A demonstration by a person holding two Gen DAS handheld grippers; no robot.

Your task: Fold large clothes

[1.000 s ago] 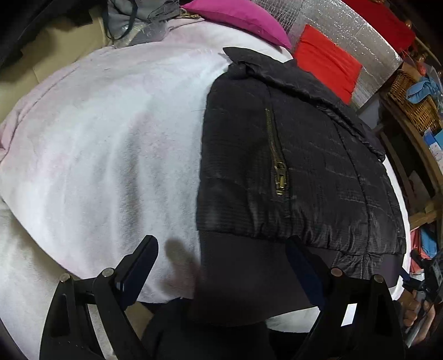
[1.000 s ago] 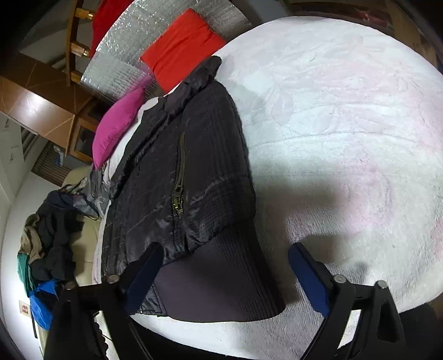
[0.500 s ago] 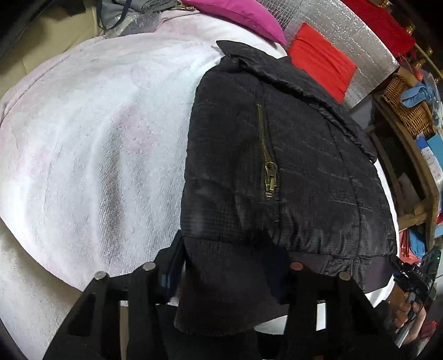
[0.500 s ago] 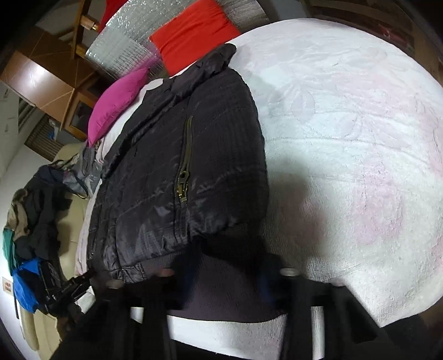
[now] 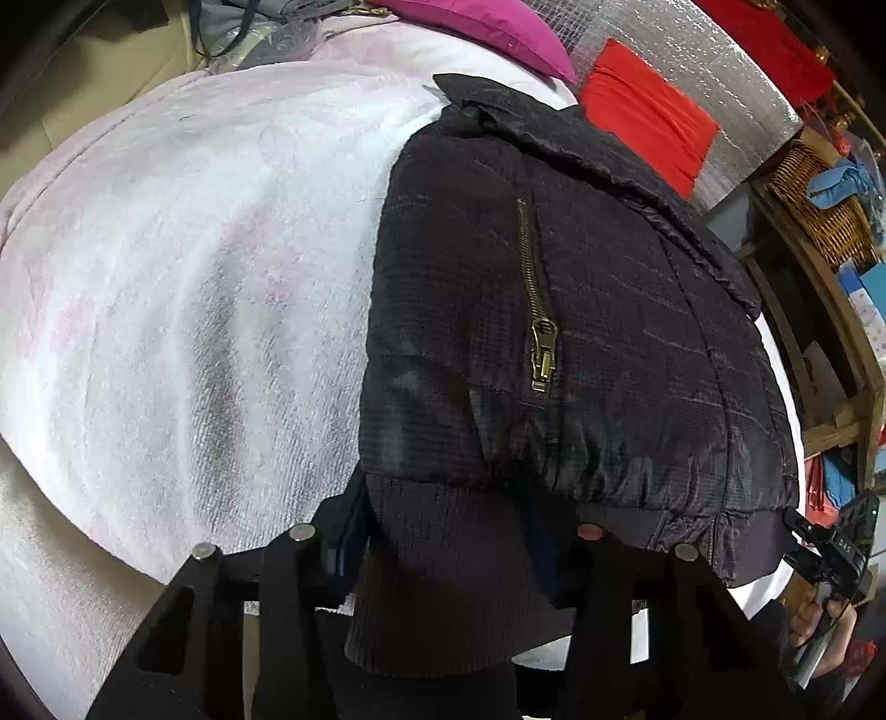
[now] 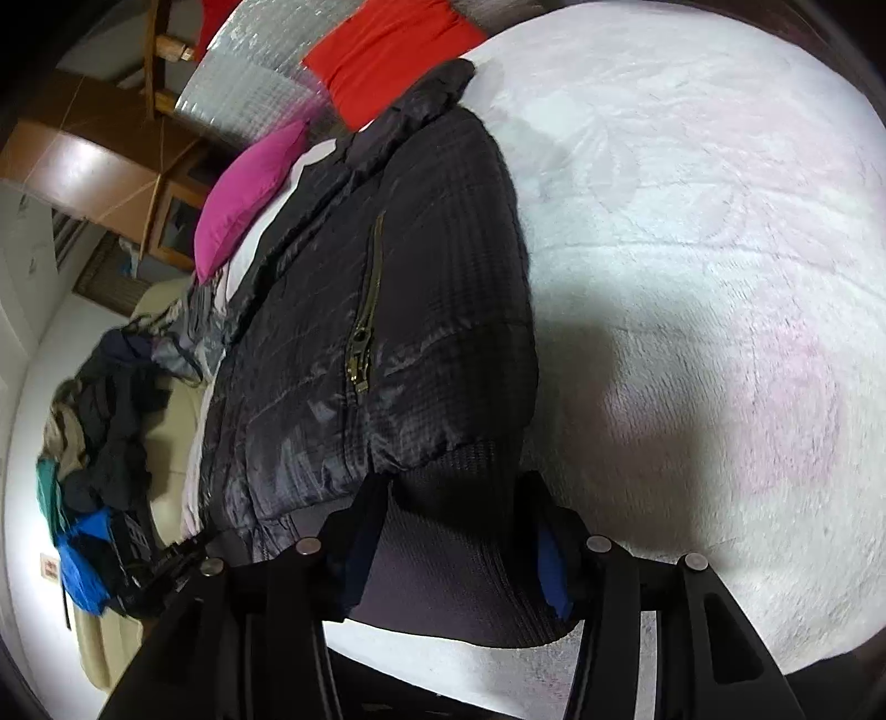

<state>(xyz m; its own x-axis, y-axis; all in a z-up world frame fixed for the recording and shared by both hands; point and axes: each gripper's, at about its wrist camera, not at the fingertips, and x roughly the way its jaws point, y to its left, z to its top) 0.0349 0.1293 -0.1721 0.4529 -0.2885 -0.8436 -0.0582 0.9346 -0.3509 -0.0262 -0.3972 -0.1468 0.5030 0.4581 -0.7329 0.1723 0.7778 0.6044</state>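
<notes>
A black quilted jacket with a brass pocket zipper lies folded on a white and pink blanket. Its ribbed hem hangs toward me over the bed's edge. My left gripper is closing on that hem near the jacket's left corner, with the rib bunched between its pads. My right gripper holds the hem at the right corner. Its jaws are opening a little, and the rib still fills the gap between them.
A magenta pillow and a red cushion lie at the bed's far end against silver foil. A clothes pile sits on a beige seat to the left. Wooden shelves with a wicker basket stand to the right.
Both grippers stood wide open in front of the hem a second ago. They have since moved forward and closed around the ribbed hem, which now bunches between their fingers.
</notes>
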